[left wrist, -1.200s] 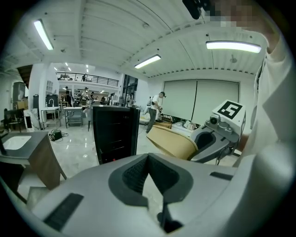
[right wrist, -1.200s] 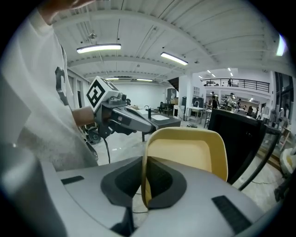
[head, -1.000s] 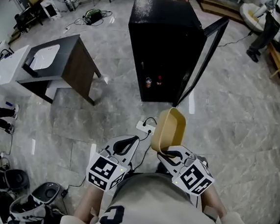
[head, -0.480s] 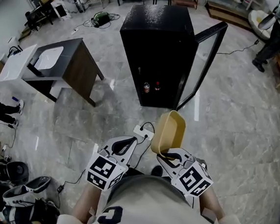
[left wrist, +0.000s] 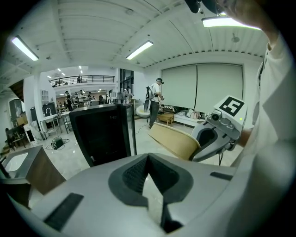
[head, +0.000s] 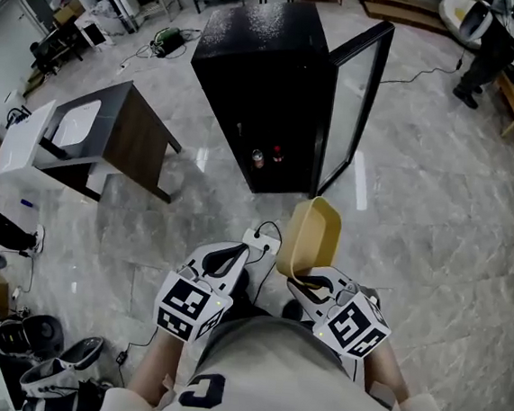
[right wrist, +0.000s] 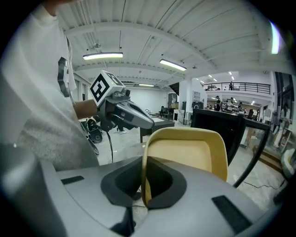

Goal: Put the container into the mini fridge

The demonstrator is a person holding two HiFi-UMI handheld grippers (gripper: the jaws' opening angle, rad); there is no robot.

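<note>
The right tongs (head: 295,281) pinched the rim of the container (head: 311,237), seemingly light, stiff and slick, tilted above the floor (head: 418,225) before the open fridge (head: 260,83); the left tongs (head: 239,253) were closed, empty.

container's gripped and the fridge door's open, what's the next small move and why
Probably carry the container forward toward the mini fridge. The right gripper is shut on its rim and the door stands open, but floor lies between container and fridge, so it looks too far to place yet.
</note>
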